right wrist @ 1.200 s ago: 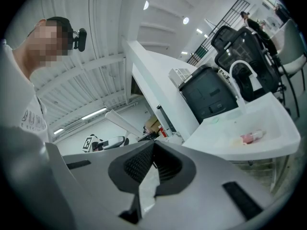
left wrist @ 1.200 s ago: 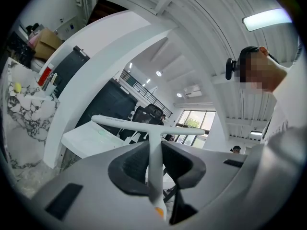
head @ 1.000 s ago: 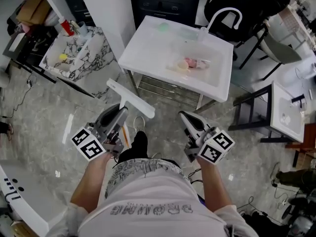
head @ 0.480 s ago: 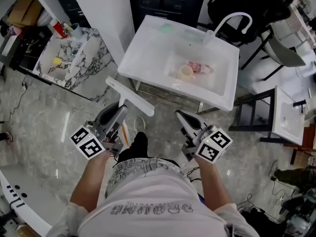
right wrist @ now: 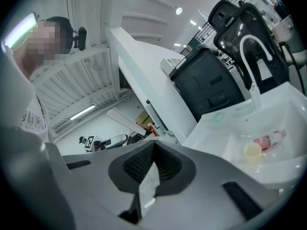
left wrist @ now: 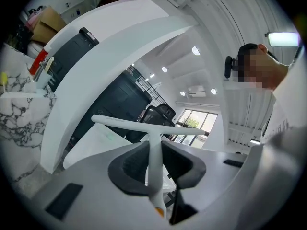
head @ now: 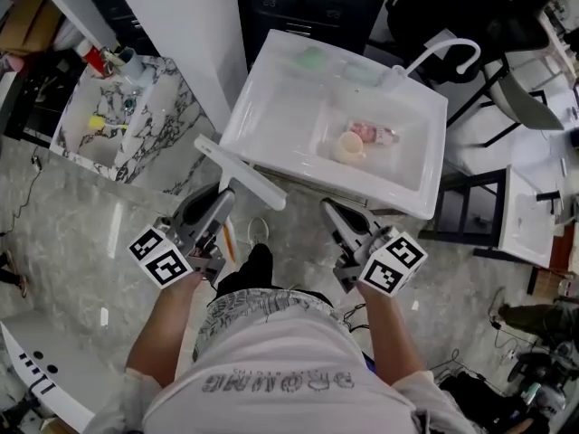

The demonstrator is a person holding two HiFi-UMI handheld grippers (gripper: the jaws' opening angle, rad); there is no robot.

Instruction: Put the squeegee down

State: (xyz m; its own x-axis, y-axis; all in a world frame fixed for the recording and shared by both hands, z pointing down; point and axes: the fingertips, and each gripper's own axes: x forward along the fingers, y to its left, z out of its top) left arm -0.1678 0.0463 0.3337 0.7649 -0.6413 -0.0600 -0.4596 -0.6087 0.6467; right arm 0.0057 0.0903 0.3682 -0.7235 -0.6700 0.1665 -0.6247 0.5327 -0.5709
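Note:
A white T-shaped squeegee [head: 241, 174] is held level, its handle clamped between the jaws of my left gripper [head: 217, 208]. In the left gripper view the squeegee [left wrist: 144, 126] has its blade crosswise ahead of the jaws and an orange spot near the handle's end. In the head view the blade overlaps the front left corner of a white sink [head: 271, 107]. My right gripper [head: 342, 221] is beside it, just short of the sink's front edge, its pads together on nothing. The right gripper view shows that gripper [right wrist: 153, 146] pointing at the sink [right wrist: 288, 104].
In the basin lie a pale cup [head: 348, 147] and a pink tube [head: 373, 134]; a green pad [head: 312, 59] and a curved tap [head: 445, 51] sit at the back. A marble-topped stand [head: 172, 116] with bottles is at the left, a white column [head: 190, 16] behind it.
The person has stepped toward the sink with both grippers. The squeegee's blade, formerly over the floor, now overlaps the sink's front left corner. The grip is unchanged.

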